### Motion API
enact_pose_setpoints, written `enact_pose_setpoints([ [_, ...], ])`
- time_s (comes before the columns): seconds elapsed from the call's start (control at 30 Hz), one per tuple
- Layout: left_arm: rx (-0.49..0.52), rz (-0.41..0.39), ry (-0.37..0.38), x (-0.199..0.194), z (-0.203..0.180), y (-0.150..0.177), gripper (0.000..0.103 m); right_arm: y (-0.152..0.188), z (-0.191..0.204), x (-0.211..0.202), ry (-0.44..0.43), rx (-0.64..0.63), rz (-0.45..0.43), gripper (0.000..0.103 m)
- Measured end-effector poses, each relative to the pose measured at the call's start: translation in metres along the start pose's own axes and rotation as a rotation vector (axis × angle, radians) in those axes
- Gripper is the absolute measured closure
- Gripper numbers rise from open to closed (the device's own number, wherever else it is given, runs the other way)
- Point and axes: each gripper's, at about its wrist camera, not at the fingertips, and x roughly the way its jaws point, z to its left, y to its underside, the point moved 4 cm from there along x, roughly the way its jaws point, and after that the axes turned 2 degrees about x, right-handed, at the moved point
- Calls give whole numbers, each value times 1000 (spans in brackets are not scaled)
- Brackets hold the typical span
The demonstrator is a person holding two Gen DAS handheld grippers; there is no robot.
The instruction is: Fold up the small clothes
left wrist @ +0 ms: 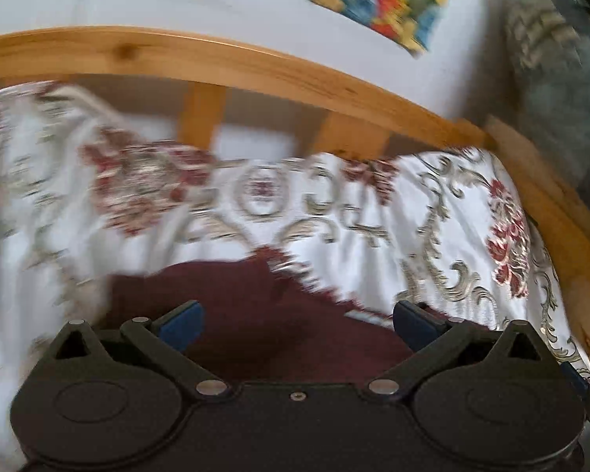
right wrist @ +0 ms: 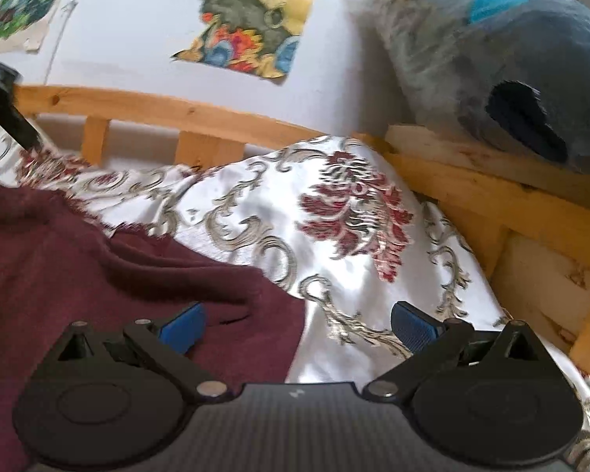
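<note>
White wall [right wrist: 145, 39] rises behind a bed with a pale wooden rail [left wrist: 224, 63] running along its far side, held up by short wooden posts. Colourful printed pictures [right wrist: 251, 19] are stuck on the wall above the rail, one showing at the top of the left wrist view and two in the right wrist view. Over the bed lies a glossy white bedspread [right wrist: 279, 212] patterned with dark red flowers and grey-gold scrolls. At the right end of the bed, beyond the wooden frame, sits a large grey-blue plush shape [right wrist: 491, 63] with a bright blue patch and a dark oval patch.

On the bedspread lies a maroon garment [right wrist: 78, 244], rumpled, with soft folds. In the right wrist view it covers the lower left, its edge running diagonally down towards the right tool [right wrist: 299, 326]. That tool stands wide, its left blue pad over the maroon cloth and its right blue pad over the bare bedspread, with nothing between them.

The left tool [left wrist: 297, 324] is also spread wide, both blue pads above the maroon cloth, which fills the space ahead of it; nothing is gripped. The left wrist view is blurred, so finer detail of the cloth cannot be told.
</note>
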Motion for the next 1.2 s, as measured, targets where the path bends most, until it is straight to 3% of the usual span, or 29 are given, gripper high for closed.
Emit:
enact_pose_setpoints([
  [0.13,-53,2,-63,-49,32,26,1,-3,14,15,-28,-91,56,0],
  [0.27,-85,25,-122,-93,61,61,1,-10,19,34,13,-128,94,0],
  [0.43,-120,46,-143,-130,87,101,1,-20,-4,50,187,6,101,0],
  [0.53,-141,61,-131,-141,95,116,1,-23,-14,35,230,81,87,0],
  [0.63,-157,73,-81,-141,95,124,1,-23,-10,8,205,94,68,0],
  [0.77,-175,107,-2,-120,85,131,1,-18,13,-35,103,57,90,0],
  [0.87,-160,117,4,-104,76,141,1,-12,34,-56,32,14,150,0],
  [0.93,-163,132,10,-95,74,150,1,-8,45,-68,35,10,177,0],
  [1.2,-254,71,28,-83,80,165,1,3,70,-79,-30,-12,153,0],
])
